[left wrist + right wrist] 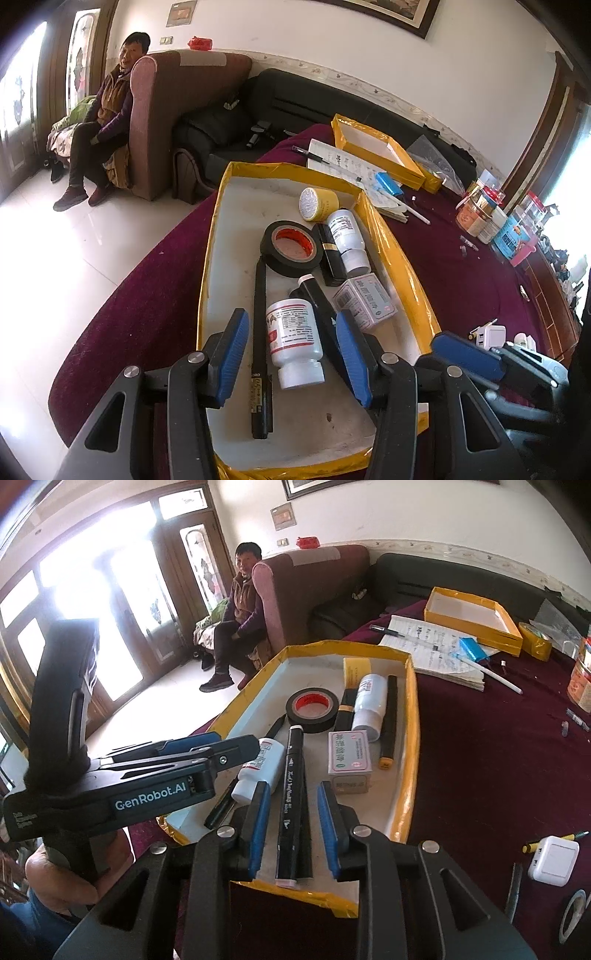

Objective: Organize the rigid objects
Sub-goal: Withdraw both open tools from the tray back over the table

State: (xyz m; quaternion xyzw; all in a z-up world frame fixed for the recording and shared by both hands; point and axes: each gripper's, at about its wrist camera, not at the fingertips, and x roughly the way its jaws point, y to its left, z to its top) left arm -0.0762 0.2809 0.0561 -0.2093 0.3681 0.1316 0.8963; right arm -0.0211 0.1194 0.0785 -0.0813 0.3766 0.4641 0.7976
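Burgundy cloth covers the table, with a sofa and a seated person [107,122] behind it at about ten o'clock in the left wrist view. Centre stage sits the yellow-taped tray [216,236], already holding most of the rigid objects: a black tape roll [291,249], a yellow-lidded jar [319,204] at twelve o'clock of it, a white pill bottle [349,240] and a black lipstick tube [330,258] side by side, and a small medicine box [365,301] at four o'clock.

Nearest the left gripper [291,354] lies a white medicine bottle [295,343], on its side, between the blue pads. The jaws stand partly open and the pads appear clear of it, so it looks set down rather than held. A long black pen [260,332] lies just beside it at nine o'clock.

From the right wrist view, the right gripper [295,830] hangs over a black marker [291,805] lying on the tray floor. Its pads stand narrowly apart with daylight on either side of the barrel, so nothing is gripped.

Judging by this, the placing step is finishing for both tools. Loose pieces remain on the cloth, such as the white charger [552,860] at three o'clock. The next move calls for lifting clear without nudging the bottle, which may roll, then reaching for one of those.
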